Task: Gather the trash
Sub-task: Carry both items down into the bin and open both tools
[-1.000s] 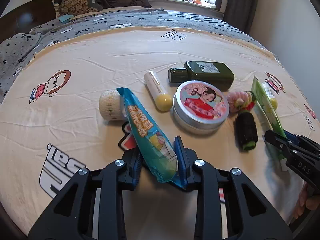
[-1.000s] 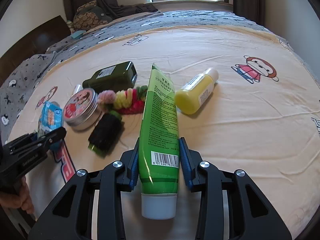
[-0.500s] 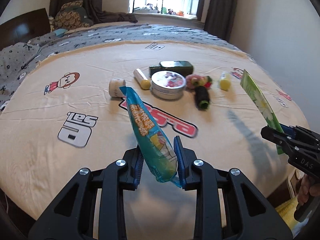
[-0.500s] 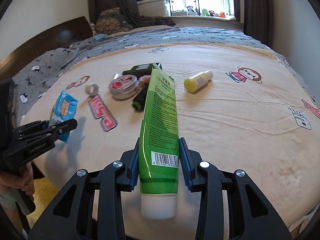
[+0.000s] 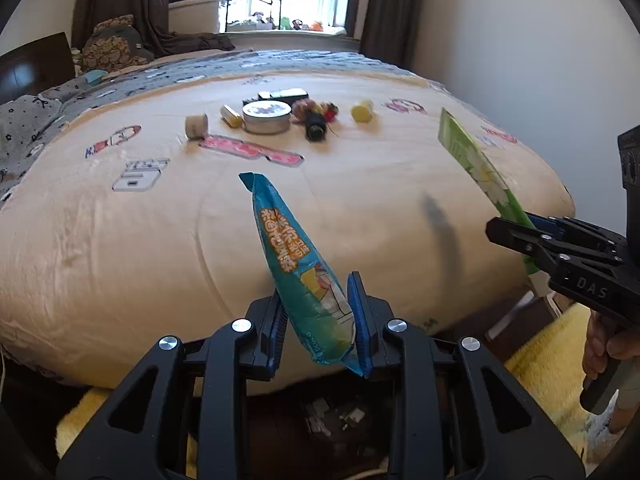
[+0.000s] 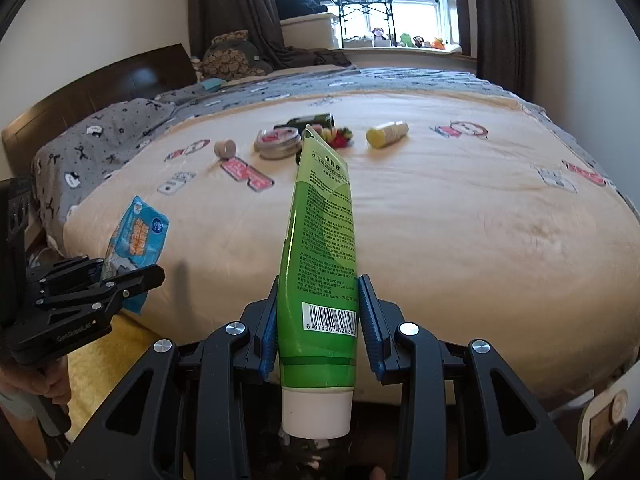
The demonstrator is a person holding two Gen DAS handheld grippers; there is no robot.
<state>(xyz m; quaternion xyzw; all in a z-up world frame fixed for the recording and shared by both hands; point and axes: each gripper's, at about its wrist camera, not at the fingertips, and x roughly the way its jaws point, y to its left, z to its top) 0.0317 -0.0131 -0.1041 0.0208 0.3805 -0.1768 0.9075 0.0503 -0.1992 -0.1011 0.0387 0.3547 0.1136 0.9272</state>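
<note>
Left gripper (image 5: 318,320) clamped on blue snack packet (image 5: 294,264), held in air off near edge of bed (image 5: 120,248); right gripper (image 6: 318,320) clenched around green tube (image 6: 322,248), white cap toward camera, likewise off the bed; round tin (image 5: 267,117), yellow bottle (image 6: 386,134), tape roll (image 5: 196,126) far up on blanket.

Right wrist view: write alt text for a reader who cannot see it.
The right gripper is shut on a green tube, white cap toward the camera, above the near edge of a bed. At left, the left gripper holds a blue packet; small toiletries lie farther back on the cream blanket.
</note>
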